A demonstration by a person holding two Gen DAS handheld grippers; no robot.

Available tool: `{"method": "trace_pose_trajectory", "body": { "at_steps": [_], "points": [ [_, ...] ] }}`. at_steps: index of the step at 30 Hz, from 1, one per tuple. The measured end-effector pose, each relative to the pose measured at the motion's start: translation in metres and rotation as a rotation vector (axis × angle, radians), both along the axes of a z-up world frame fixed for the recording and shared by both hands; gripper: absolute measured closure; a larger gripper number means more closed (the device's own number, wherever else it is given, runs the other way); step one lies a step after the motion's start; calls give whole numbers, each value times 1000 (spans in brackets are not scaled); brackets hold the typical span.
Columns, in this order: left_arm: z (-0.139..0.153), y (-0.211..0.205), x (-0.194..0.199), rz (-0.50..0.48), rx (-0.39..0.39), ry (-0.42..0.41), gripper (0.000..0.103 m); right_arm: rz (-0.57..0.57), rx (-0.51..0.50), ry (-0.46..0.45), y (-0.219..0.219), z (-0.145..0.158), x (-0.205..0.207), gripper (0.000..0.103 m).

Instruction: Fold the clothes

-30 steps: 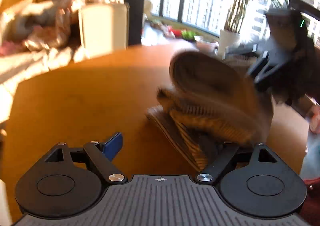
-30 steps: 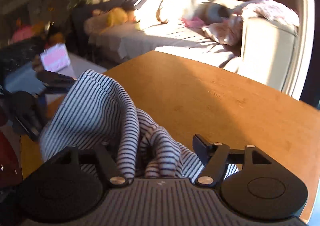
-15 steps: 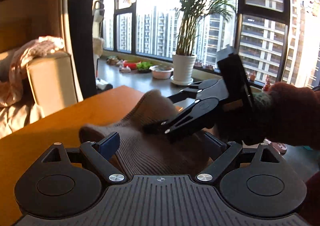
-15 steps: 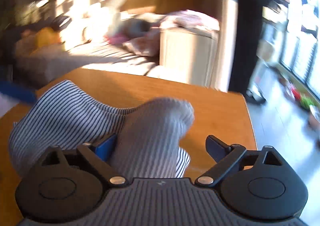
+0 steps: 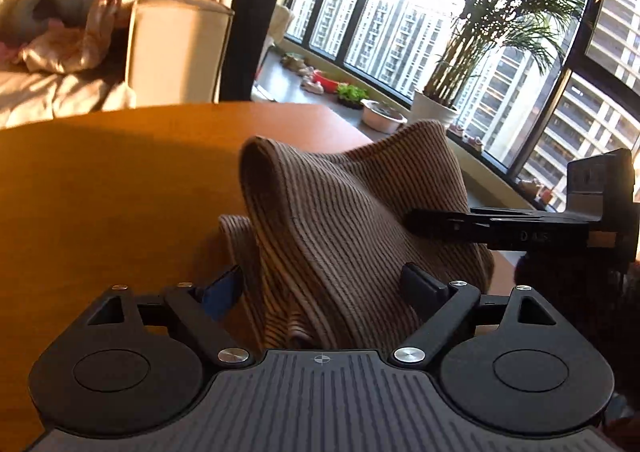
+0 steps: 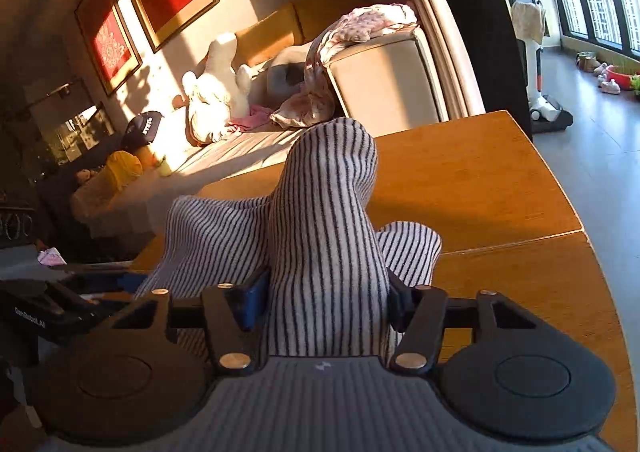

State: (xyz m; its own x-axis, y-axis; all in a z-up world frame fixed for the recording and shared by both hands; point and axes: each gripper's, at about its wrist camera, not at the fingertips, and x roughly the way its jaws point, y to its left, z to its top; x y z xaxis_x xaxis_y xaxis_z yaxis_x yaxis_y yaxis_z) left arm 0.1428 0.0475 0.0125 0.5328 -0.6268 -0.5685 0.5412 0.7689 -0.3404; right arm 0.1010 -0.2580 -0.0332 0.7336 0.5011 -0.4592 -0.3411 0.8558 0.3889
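both grippers, left gripper [image 5: 324,288] and right gripper [image 6: 326,298], are clamped on the bunched striped garment [image 6: 320,220], which hides their fingertips and the table [image 6: 500,188] beneath

White garment [image 6: 320,236] with dark pinstripes, orange-brown table [image 6: 500,188]

Low, warm sunlight enters through the windows [image 5: 400,32] beyond the jaws, where we see blown-out glare. The worktop [image 5: 100,180] glows orange under broad shadows. Both frames are sharp; fisheye distortion bends their edges.
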Motion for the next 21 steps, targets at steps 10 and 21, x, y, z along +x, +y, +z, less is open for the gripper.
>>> {"method": "trace_pose_trajectory", "body": {
  "at_steps": [10,21],
  "points": [
    [4,-27,17,76,144,-72,41,-121,-42,-25,-16,-10,3,57],
    [48,-30,-11,57,128,-280,35,-116,-120,-98,-2,-5,5,40]
  ]
}}
